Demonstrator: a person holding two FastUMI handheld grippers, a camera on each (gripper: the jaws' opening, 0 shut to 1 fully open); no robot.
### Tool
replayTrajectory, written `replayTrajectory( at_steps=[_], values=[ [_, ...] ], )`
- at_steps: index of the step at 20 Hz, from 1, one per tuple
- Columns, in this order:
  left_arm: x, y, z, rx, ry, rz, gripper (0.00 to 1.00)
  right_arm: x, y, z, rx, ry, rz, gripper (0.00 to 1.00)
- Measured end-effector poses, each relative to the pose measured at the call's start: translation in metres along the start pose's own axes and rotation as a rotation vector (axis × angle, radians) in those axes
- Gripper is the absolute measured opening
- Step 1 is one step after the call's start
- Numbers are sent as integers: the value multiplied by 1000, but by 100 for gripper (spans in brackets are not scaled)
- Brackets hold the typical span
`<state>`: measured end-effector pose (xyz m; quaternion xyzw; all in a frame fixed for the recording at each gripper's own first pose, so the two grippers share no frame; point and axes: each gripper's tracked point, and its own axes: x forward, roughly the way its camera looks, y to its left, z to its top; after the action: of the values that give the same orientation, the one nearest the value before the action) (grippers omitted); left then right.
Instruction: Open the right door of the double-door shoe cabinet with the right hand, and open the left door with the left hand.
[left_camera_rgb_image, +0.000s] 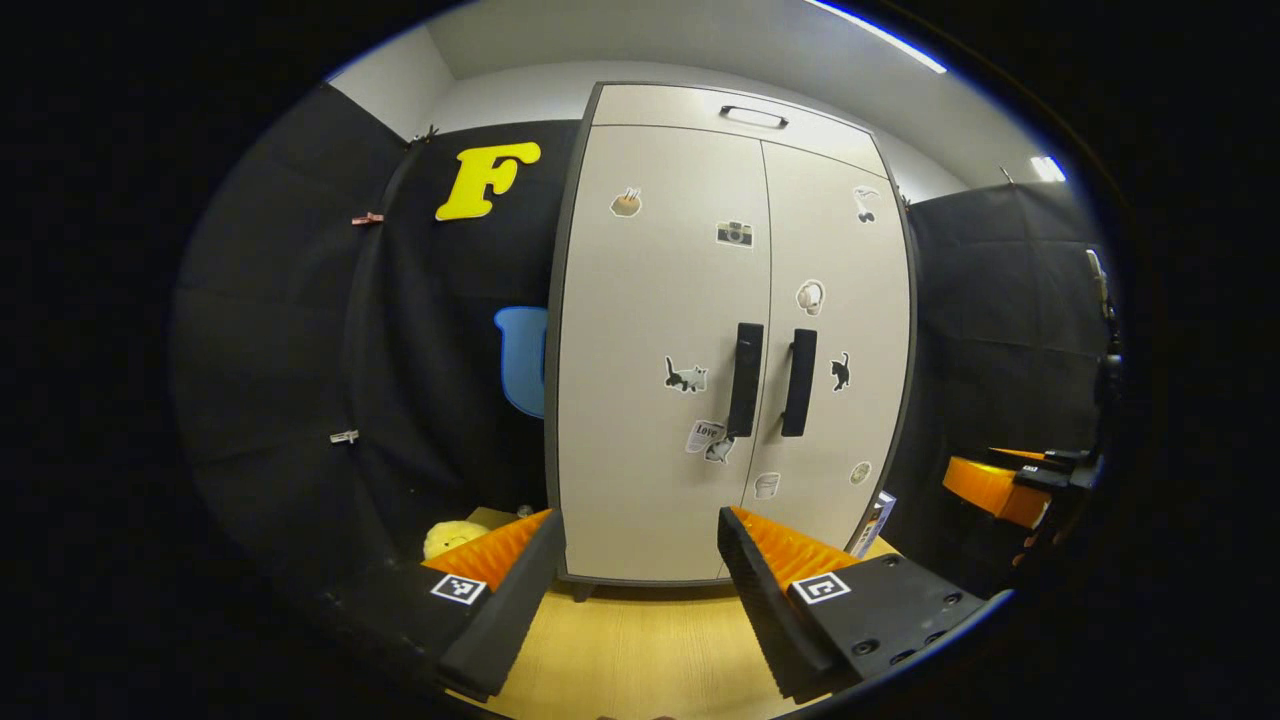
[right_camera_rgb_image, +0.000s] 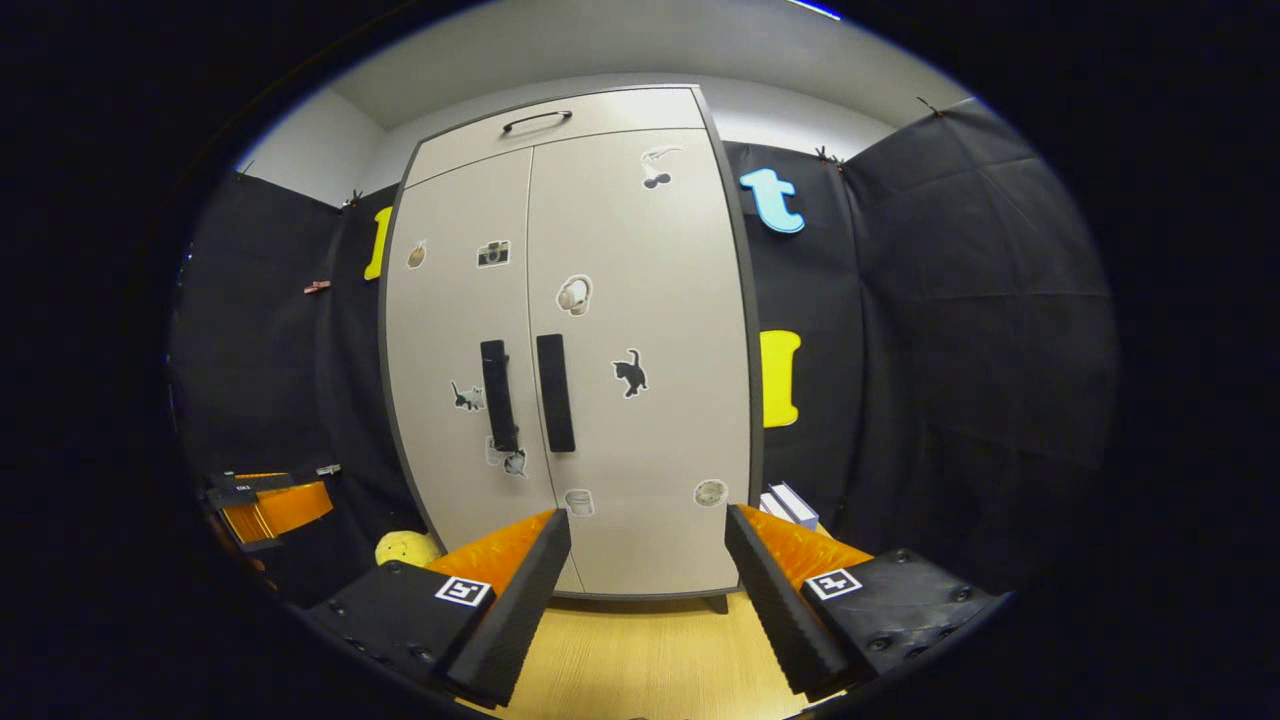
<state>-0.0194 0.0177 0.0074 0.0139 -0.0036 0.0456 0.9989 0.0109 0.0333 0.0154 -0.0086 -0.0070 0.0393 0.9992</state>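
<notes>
The pale double-door shoe cabinet stands upright ahead with both doors closed. Its left door handle and right door handle are dark vertical bars side by side at the middle seam. In the right gripper view the cabinet shows the same left handle and right handle. My left gripper is open, some way in front of the cabinet and low. My right gripper is open too, facing the right door from a distance. The right gripper also appears far right in the left gripper view.
The cabinet stands on a light wooden floor. A yellow plush toy lies at the cabinet's left foot and a small white box at its right. Black cloth walls close in both sides. A top drawer handle sits above the doors.
</notes>
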Motion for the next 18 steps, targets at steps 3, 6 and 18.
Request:
replayTrajectory(
  at_steps=[3, 6, 18],
  values=[
    [-9, 11, -2, -6, -5, 31, 95, 17, 22, 6, 1, 20, 52, 98],
    [-14, 26, -5, -23, 1, 51, 95, 35, 49, 16, 22, 29, 107, 98],
    [-12, 56, -17, -54, 5, 42, 95, 126, 87, 69, -77, -64, 43, 98]
  ],
)
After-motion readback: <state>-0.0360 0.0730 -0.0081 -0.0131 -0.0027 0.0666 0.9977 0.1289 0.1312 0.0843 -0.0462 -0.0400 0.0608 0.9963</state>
